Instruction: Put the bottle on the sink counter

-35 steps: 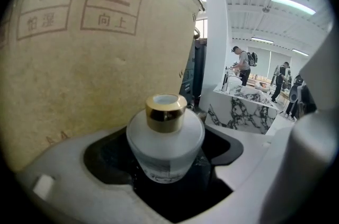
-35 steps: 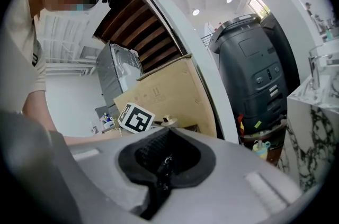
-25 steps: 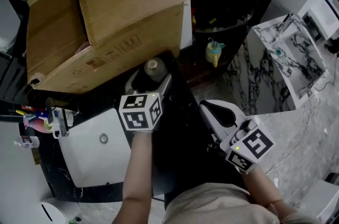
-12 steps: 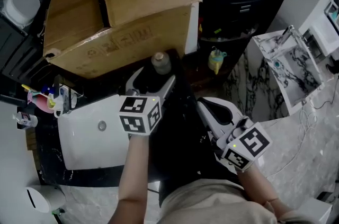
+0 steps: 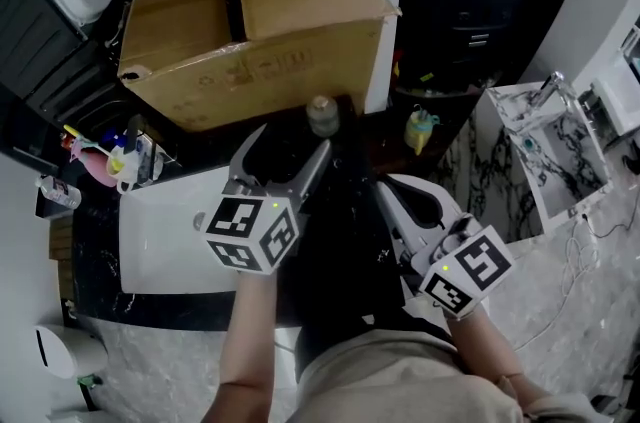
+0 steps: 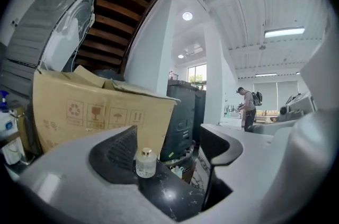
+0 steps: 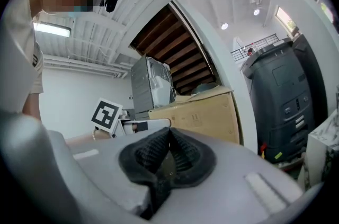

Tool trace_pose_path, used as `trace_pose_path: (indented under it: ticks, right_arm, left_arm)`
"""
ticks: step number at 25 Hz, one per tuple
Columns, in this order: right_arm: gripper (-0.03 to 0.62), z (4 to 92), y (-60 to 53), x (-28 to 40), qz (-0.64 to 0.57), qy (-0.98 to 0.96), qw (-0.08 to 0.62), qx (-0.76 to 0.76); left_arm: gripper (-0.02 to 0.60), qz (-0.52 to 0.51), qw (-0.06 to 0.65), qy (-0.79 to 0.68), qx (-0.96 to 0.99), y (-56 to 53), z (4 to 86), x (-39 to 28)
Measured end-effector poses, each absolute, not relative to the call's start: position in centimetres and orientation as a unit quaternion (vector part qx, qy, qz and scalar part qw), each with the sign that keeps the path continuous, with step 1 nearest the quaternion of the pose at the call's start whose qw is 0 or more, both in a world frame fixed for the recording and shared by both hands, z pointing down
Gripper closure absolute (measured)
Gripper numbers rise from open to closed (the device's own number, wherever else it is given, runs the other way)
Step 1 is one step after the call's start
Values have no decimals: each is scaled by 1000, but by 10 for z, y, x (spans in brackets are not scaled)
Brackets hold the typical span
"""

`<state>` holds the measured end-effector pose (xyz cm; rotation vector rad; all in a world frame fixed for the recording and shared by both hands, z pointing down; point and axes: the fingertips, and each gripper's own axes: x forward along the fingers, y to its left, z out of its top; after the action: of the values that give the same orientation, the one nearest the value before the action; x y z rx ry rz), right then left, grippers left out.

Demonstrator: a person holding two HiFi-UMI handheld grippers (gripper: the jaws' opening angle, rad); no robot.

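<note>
Standing just past left gripper's (image 5: 291, 142) parted jaws: one clear gold-capped glass bottle (image 5: 322, 115); right gripper's (image 7: 168, 135) jaws are meeting, empty; head view alone is showing one white rectangular sink (image 5: 165, 233).

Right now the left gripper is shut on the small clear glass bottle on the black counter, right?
No: the left gripper view shows the left gripper open, the small clear glass bottle standing free on the black counter.

The bottle (image 6: 145, 166) is clear with a pale cap. The tabletop (image 6: 168, 195) is black with white veining, the box (image 6: 95, 112) brown.
</note>
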<state>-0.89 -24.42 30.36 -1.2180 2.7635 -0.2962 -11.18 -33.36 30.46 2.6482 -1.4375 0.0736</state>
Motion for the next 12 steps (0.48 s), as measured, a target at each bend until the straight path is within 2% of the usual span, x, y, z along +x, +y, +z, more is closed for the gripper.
trace_pose_path:
  ticks: [2,7,12]
  right_arm:
    - [591,299,-243,-12,-91,912,56,-396]
    - [591,294,-241,-19,-86,920,57,-378]
    - [591,288,-239,-28,-82,925,62,-366]
  left_arm:
    - [210,10,51,-477,877,-323,291,-115]
    - [290,-28,27,-468,883,-292,268,-111]
    - [397,-62,40,-447,892,-268,257,-110]
